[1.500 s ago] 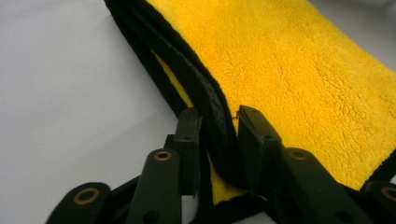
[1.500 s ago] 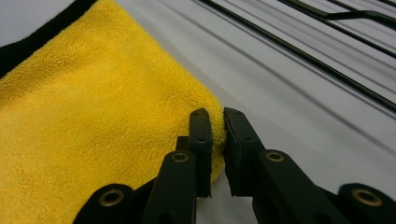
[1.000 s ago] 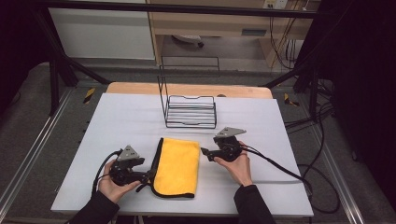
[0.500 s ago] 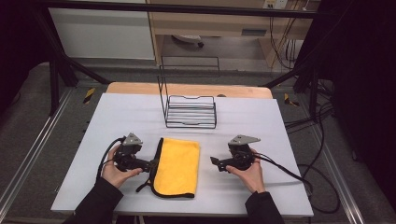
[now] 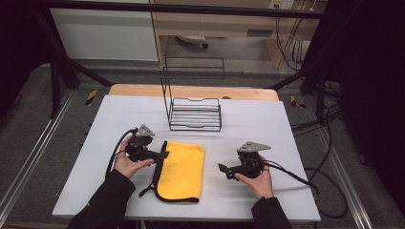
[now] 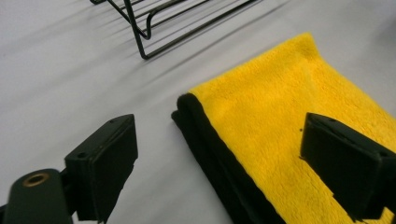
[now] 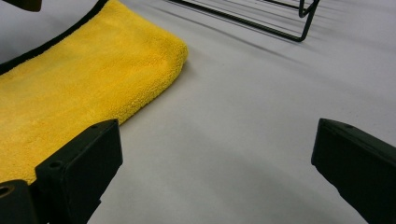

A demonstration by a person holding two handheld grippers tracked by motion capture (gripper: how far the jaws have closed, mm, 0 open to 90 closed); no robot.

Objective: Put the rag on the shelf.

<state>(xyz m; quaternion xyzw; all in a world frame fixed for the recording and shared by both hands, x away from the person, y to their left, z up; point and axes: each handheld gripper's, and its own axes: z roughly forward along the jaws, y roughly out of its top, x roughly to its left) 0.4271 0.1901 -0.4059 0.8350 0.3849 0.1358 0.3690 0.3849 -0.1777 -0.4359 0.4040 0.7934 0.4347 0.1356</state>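
A yellow cloth (image 5: 181, 169) lies flat on the white counter (image 5: 267, 124). It is folded, and it has a thin black edge along its left side and its near end. The cloth sits near the front of the counter, a little left of the middle.

A person holds one tool in each hand. The left tool (image 5: 160, 155) is just beside the cloth's left edge, up near its far corner. In the left gripper view, the two black jaws stand wide apart. One jaw is over the bare counter. The other jaw is over the yellow part of the cloth (image 6: 289, 121). The black edge runs between them. The jaws hold nothing. I cannot tell if they touch the cloth.

The right tool (image 5: 223, 169) is to the right of the cloth, with a strip of bare counter between them. It points toward the cloth. In the right gripper view, its jaws are wide apart too, and there is only bare counter between them. The cloth's rounded far corner (image 7: 98, 79) is ahead and to the left in that view.

A black wire rack (image 5: 193, 112) stands behind the cloth, farther back on the counter. It is apart from the cloth and from both tools.
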